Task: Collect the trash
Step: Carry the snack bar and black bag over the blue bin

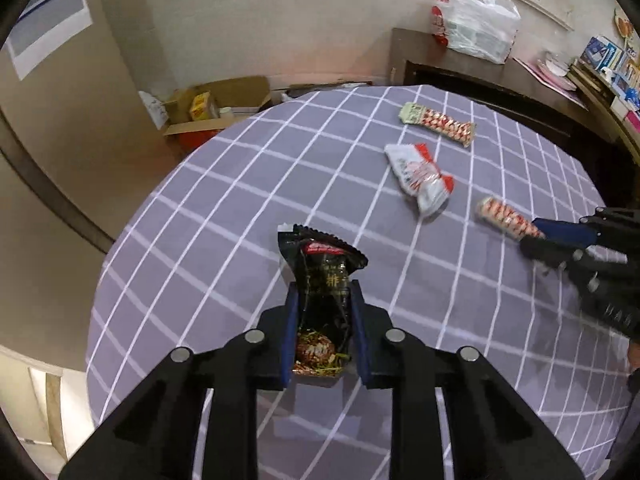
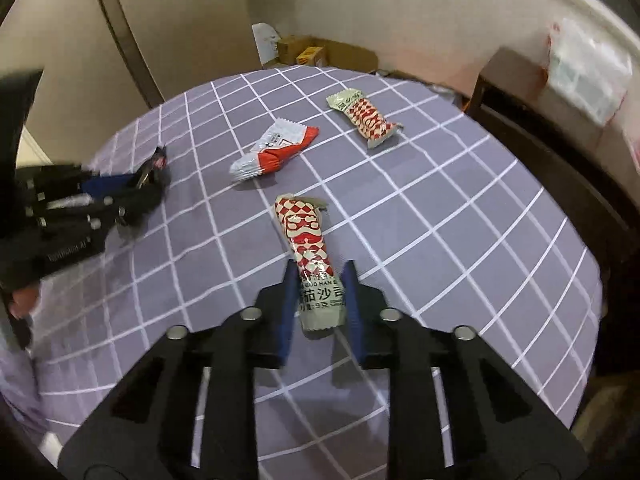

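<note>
My left gripper [image 1: 325, 292] is shut on a black snack wrapper [image 1: 320, 268] and holds it above the purple checked tablecloth [image 1: 224, 208]. My right gripper [image 2: 319, 270] is shut on a red-and-white checked sachet [image 2: 308, 248]. In the left wrist view that sachet [image 1: 506, 216] sticks out of the right gripper [image 1: 536, 240] at the right edge. In the right wrist view the left gripper [image 2: 148, 184] sits at the left with the black wrapper [image 2: 154, 166]. A crumpled white-and-red wrapper [image 1: 420, 178] [image 2: 272, 150] and a second checked sachet [image 1: 438, 123] [image 2: 366, 118] lie on the cloth.
The table is round, its edge falling off at left and front. An open cardboard box [image 1: 212, 108] sits on the floor beyond the far edge. A dark wooden cabinet [image 1: 480, 76] with a plastic bag [image 1: 476, 26] stands at the back right.
</note>
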Motion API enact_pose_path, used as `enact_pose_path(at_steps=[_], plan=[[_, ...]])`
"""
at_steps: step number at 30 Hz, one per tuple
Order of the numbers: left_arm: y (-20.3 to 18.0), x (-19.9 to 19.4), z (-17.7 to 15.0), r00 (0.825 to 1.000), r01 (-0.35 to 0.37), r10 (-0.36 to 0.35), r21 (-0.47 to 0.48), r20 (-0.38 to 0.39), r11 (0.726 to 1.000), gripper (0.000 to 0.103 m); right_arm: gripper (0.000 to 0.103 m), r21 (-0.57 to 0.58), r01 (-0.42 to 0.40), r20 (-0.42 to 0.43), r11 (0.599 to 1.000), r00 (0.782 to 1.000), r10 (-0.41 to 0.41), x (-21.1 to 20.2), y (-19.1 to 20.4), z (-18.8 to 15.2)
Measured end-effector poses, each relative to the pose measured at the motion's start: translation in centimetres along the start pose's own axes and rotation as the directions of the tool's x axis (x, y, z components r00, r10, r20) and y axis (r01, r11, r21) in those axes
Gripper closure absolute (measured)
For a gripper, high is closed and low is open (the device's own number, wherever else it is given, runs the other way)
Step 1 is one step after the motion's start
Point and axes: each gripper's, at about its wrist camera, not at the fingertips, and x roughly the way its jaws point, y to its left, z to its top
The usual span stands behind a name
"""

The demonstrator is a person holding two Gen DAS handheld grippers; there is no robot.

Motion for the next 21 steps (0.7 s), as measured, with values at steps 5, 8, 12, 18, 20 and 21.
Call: enact_pose_path(at_steps=[5,8,12,18,20,21], plan=[[1.0,-1.4,-1.9,1.000,-0.001,0.001,-0.026,0.003,1.000,0.082,0.087,0.022,-0.015,-0.007,1.000,1.000,0.016,-0.4,1.6,-0.3],[1.8,-2.4,-3.1,1.000,-0.011,0.011,-0.042,0.011,0.999,0.082,0.087,0.008,-0.023,-0.001,1.000,1.000,0.023,-0.9,3.5,-0.4],[3.3,-3.7,-4.6,0.999,-0.019,0.020,-0.071,0.024,0.997,0.082,0.087,-0.023,-0.035,0.006,0.999,0.999,0.035,-1.5,6.6,-0.3],[6.4,-6.1,-7.7,0.998,-0.049,0.055,-0.129,0.043,0.990,0.082,0.087,-0.079,-0.067,0.015,0.995,0.998,0.068,-2.3,11.4,0.0],[7.5,-6.8,-8.6,0.996,-0.063,0.071,-0.148,0.045,0.987,0.082,0.087,-0.103,-0.078,0.015,0.992,0.997,0.080,-2.4,13.3,0.0],[8.0,-7.2,-9.0,0.996,-0.069,0.077,-0.157,0.045,0.985,0.082,0.087,-0.111,-0.084,0.014,0.990,0.996,0.086,-2.5,14.0,0.0]])
